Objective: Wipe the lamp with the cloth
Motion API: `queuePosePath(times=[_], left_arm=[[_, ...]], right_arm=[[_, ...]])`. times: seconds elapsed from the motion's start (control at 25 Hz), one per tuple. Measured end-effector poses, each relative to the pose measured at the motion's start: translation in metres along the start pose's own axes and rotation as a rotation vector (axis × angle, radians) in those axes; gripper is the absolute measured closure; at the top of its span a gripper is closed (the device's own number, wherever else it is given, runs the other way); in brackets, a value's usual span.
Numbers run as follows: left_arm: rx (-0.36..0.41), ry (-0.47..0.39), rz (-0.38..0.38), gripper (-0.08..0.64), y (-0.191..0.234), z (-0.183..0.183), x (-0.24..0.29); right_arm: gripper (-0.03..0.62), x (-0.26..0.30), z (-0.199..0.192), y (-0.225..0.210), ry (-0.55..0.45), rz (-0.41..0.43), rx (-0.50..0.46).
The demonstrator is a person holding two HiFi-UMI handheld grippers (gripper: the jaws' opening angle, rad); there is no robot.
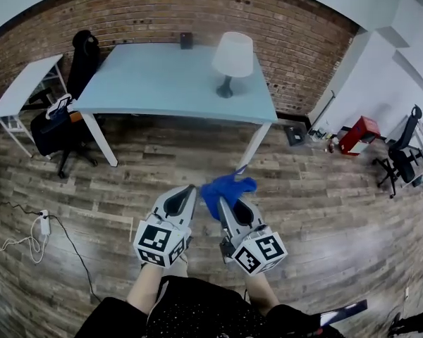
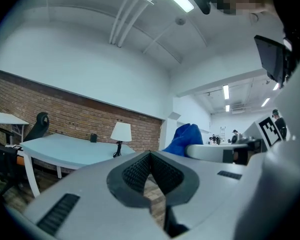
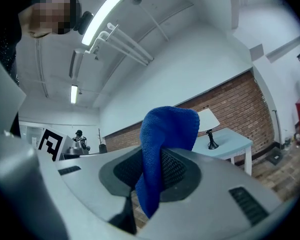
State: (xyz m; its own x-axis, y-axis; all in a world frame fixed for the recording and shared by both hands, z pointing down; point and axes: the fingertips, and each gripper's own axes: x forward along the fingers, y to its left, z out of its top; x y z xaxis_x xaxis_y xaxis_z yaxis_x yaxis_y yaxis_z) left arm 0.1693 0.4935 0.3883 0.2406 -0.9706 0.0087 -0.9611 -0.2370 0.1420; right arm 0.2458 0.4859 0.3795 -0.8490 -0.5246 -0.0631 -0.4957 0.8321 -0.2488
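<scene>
- Fingers [image 3: 180,170], right gripper [image 1: 224,204]: closed on the blue cloth [image 3: 166,131], which is pinched between the ribbed pads.
- Cloth, long axis: runs along the fingers' line in the right gripper view. It rises out of the grip, folds over at the top, and a short tail hangs below the pads. In the head view it bunches ahead of the fingertips, with one thin corner pointing toward the bench [image 1: 162,83].
- Fingers [image 2: 135,171], left gripper [image 1: 190,191]: tips together, nothing held. It sits just beside the right gripper, and both are aimed toward the bench.
- Position of both grippers: over the wooden floor [image 1: 324,203], short of the bench's near edge.
- Lamp [image 1: 233,56]: white shade, dark stem and foot. It stands upright with its long axis vertical, on the pale blue bench top toward the right far corner. It is well apart from the cloth.
- Small dark object [image 1: 187,41]: on the bench's far edge by the brick wall [image 1: 127,13], left of the lamp.
- Black chair [image 1: 60,129]: at the bench's left end.
- White side table [image 1: 21,90]: further left.
</scene>
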Motion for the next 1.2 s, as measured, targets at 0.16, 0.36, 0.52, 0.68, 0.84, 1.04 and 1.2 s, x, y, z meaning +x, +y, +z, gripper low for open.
queuePosePath(times=[0.16, 0.36, 0.52, 0.68, 0.84, 1.04, 1.2], left_arm=[[0.016, 0.003, -0.037, 0.551, 0.047, 0.023, 0.050], [0.053, -0.002, -0.083, 0.552, 0.105, 0.051, 0.112], [0.063, -0.008, -0.113, 0.552, 0.147, 0.064, 0.153], [0.050, 0.004, -0.143, 0.551, 0.171, 0.060, 0.181], [0.035, 0.029, -0.142, 0.552, 0.190, 0.049, 0.200], [-0.001, 0.025, -0.113, 0.551, 0.213, 0.043, 0.226], [-0.013, 0.029, -0.113, 0.551, 0.228, 0.038, 0.251]], right_arm=[[0.518, 0.060, 0.019, -0.029, -0.019, -0.037, -0.005], [0.518, 0.140, 0.042, -0.063, -0.067, -0.069, -0.013], [0.518, 0.191, 0.048, -0.083, -0.093, -0.089, -0.019], [0.518, 0.225, 0.040, -0.101, -0.074, -0.101, -0.008], [0.518, 0.248, 0.033, -0.112, -0.040, -0.098, -0.008], [0.518, 0.266, 0.021, -0.137, -0.013, -0.097, 0.014], [0.518, 0.285, 0.018, -0.154, -0.002, -0.092, 0.013]])
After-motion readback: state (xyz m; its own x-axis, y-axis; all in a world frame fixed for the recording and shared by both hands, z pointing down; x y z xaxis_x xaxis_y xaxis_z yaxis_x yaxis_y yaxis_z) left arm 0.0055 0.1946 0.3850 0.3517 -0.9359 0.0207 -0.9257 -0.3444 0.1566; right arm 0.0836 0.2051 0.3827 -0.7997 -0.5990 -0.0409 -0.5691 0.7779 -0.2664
